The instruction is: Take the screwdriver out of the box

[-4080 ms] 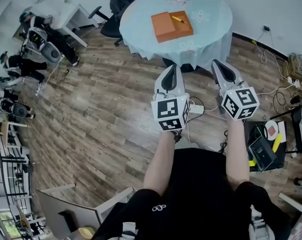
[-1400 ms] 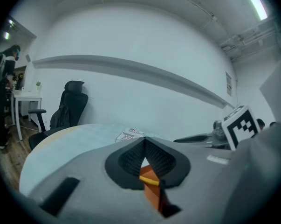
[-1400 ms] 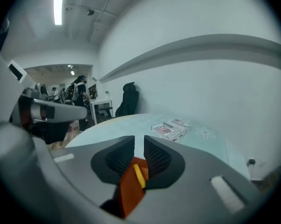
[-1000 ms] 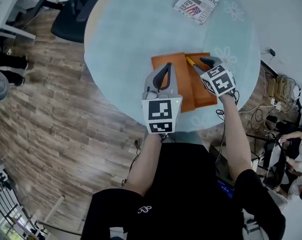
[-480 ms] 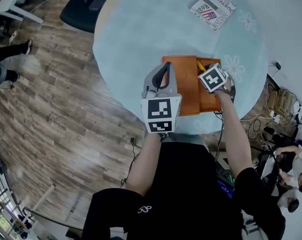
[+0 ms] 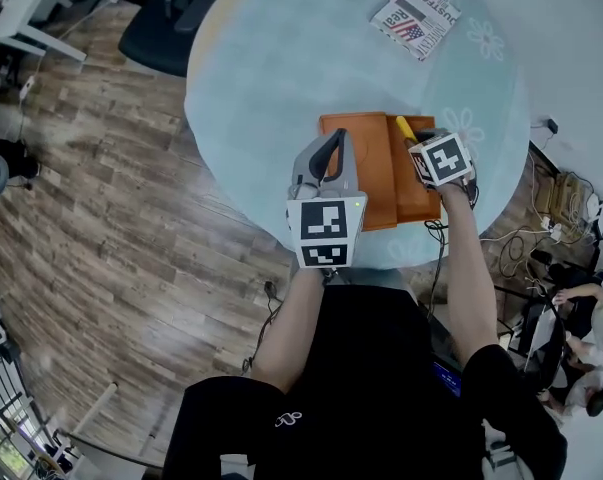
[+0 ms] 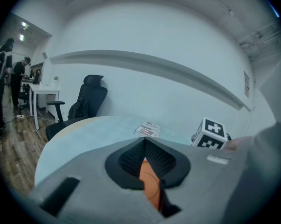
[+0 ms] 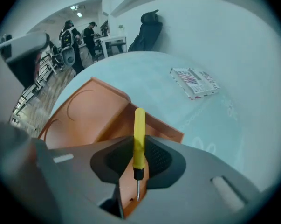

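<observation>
Screwdriver [image 8: 139,134] is lying in the tray half of the orange box [image 6: 409,196], which sits around 5 o'clock on the round table [image 6: 281,58]. The right gripper [image 8: 139,143] straddles the yellow handle and is closing. Its pads look to be touching the handle at 3 and 9 o'clock, with the handle pointing to 12 and the tip to 6. The left gripper [image 7: 144,143] has its jaws together with nothing in them, over the lid [image 6: 373,168]. I'd guess it's light and stiff, but the smooth plastic is probably slippery, so grab mid-handle, not the skinny shaft.
</observation>
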Action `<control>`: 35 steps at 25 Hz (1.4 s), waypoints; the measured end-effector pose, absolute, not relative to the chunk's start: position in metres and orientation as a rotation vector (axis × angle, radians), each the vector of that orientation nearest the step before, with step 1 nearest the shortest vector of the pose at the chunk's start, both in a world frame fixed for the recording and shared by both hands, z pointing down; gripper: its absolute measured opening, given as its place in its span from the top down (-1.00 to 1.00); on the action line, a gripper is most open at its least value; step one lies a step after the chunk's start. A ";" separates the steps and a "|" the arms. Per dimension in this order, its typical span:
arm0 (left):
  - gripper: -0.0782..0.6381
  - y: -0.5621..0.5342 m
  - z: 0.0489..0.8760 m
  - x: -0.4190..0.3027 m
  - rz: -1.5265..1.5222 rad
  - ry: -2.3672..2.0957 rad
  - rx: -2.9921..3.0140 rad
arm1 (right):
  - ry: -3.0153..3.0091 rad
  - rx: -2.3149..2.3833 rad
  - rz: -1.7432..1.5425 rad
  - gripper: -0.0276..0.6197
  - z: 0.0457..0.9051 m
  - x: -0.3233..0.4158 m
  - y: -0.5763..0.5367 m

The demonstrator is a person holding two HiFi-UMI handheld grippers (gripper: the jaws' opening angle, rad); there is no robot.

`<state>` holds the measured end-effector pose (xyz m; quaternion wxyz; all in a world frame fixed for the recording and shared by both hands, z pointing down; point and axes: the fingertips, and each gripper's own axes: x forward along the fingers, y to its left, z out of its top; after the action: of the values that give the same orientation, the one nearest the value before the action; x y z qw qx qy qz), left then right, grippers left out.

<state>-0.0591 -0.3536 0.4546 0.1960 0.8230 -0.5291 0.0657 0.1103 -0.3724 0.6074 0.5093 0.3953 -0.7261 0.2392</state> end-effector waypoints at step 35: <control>0.77 -0.318 0.310 0.037 -0.001 -1.315 2.807 | -2.537 1.832 0.065 0.64 0.319 0.130 -0.299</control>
<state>0.0366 -0.3176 0.3100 0.0208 0.9053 -0.4242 -0.0002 0.1301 -0.2990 0.3191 0.0059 0.5853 -0.8105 0.0207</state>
